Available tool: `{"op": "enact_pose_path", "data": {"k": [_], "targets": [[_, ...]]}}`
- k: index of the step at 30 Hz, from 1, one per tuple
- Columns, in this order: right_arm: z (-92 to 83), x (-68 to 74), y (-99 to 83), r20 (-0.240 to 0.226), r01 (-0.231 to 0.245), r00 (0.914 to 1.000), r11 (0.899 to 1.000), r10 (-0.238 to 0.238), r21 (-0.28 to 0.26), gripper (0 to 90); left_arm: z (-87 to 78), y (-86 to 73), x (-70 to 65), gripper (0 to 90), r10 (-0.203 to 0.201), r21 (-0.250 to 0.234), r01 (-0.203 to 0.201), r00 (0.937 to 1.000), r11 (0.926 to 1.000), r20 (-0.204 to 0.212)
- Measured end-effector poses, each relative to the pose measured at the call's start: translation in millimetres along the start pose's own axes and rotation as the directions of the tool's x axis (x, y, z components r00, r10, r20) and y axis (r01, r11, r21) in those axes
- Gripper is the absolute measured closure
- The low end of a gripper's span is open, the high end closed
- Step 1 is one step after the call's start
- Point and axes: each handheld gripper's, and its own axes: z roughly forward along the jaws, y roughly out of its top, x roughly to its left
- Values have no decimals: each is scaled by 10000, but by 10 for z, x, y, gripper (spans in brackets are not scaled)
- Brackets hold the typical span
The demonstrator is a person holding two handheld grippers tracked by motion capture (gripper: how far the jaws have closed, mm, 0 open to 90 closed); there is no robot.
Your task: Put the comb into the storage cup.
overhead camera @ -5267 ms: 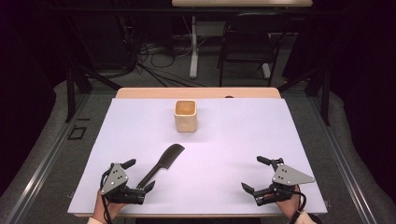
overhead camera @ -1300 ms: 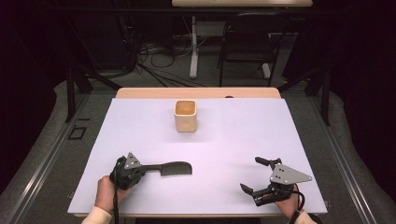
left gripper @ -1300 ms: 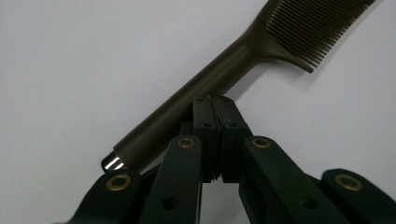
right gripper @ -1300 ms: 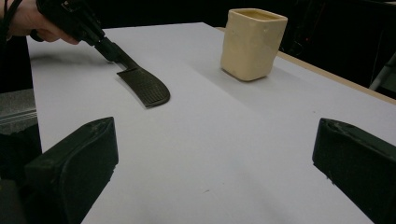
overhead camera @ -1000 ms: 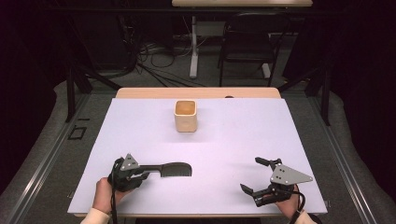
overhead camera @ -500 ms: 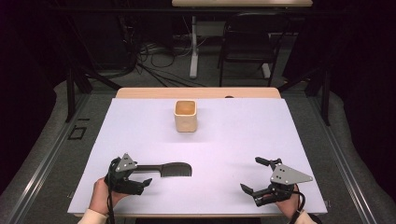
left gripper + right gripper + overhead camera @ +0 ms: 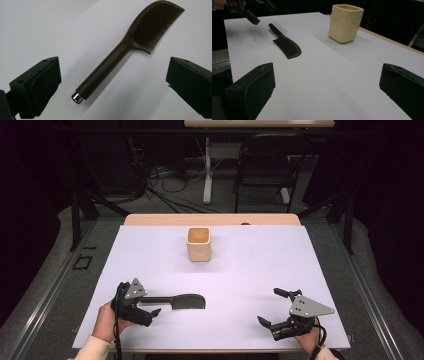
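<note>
A dark brown comb [image 7: 180, 301] lies flat on the white sheet [image 7: 250, 270], with its teeth end to the right. My left gripper [image 7: 151, 305] is at the handle end and is open. Its jaws have just been opening. The handle [image 7: 105, 72] lies between the pads without touching them. A cream square cup [image 7: 199, 244] stands upright at the back middle. My right gripper [image 7: 270, 307] rests near the front right, open and empty. In the right gripper view [image 7: 327, 75] the comb [image 7: 285, 45] and cup [image 7: 345, 22] are ahead, and the left gripper [image 7: 249, 10] is at top left.
The wooden table edge [image 7: 210, 219] runs behind the sheet. Beyond it are a dark chair [image 7: 262, 175], a white post [image 7: 206, 170] and floor cables [image 7: 165, 185]. The sheet's front edge lies just under both hands.
The left gripper turned the comb from a slant to lie left-right, then set it down. Its jaws have opened off the handle. The right gripper has not moved.
</note>
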Motion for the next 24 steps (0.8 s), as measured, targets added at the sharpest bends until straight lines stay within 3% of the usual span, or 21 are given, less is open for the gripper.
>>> {"op": "enact_pose_path", "data": {"k": [10,13,16,24], "targets": [[-10,3,1,27,-13,10000,10000,13,14,0,-25,195,67,0,1111,342,-1104,9936,9933,-193],[-8,2,0,26,17,10000,10000,-17,35,0,-22,228,78,0,1253,362,-1246,9919,9916,-189],[-9,10,3,-27,56,10000,10000,-56,7,0,-4,276,74,0,1692,597,-1674,9852,9841,-267],[2,7,-3,-102,59,9999,10000,-59,38,0,113,359,69,0,2572,1184,-2553,9664,9596,-3]]}}
